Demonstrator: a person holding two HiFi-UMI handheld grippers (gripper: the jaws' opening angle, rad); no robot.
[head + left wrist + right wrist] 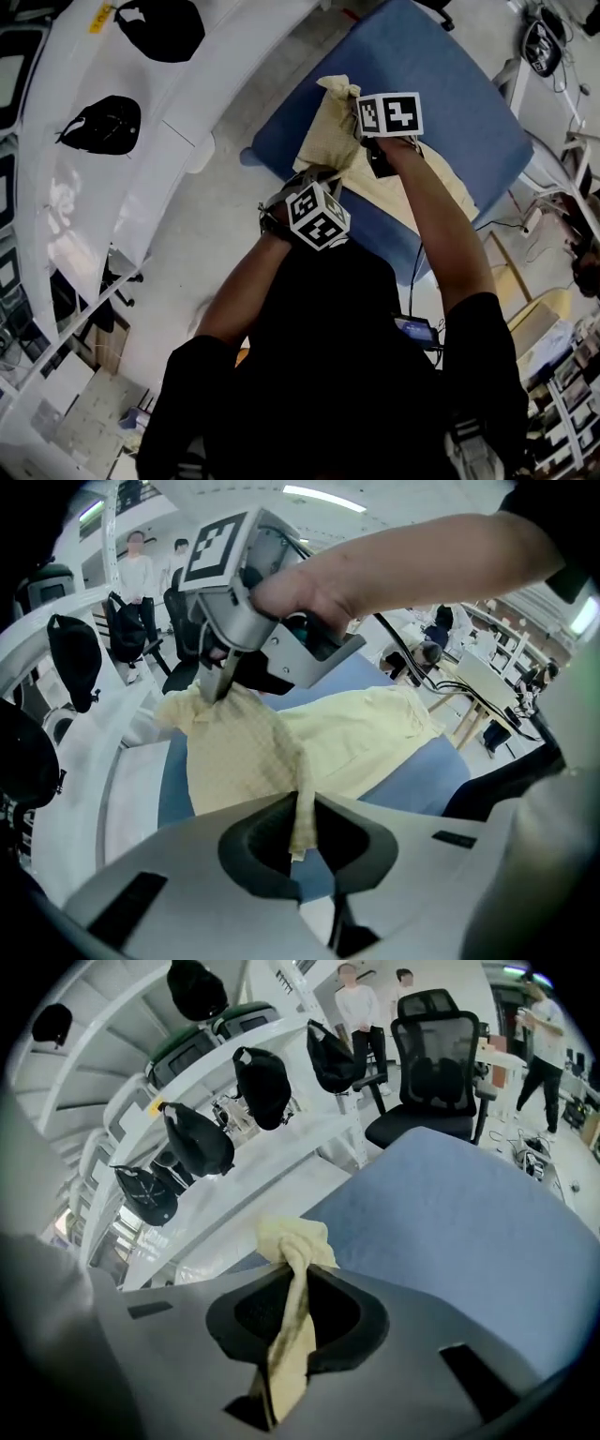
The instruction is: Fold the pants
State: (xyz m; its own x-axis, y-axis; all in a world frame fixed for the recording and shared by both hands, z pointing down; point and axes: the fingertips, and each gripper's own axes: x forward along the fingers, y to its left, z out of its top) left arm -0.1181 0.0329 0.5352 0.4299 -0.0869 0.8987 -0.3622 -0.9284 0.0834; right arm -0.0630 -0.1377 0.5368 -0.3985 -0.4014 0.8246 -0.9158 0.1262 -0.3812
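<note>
Pale yellow pants [330, 131] lie on a blue padded table [441, 84], with one end lifted. My left gripper [314, 180] is shut on an edge of the cloth near the table's near corner; in the left gripper view a strip of fabric [300, 803] is pinched between the jaws [302, 810]. My right gripper [356, 101] is shut on a bunched corner of the pants farther along the table. Its own view shows the twisted cloth [292, 1241] running through the jaws [295, 1283]. In the left gripper view, the right gripper [221, 684] holds up its corner above the spread pants [366, 728].
A white curved rack holding black caps [103, 124] runs along the table's left side, and the caps [199, 1138] also show in the right gripper view. A black office chair [436, 1054] and standing people [356, 1002] are beyond the table. Wooden furniture [506, 272] stands at the right.
</note>
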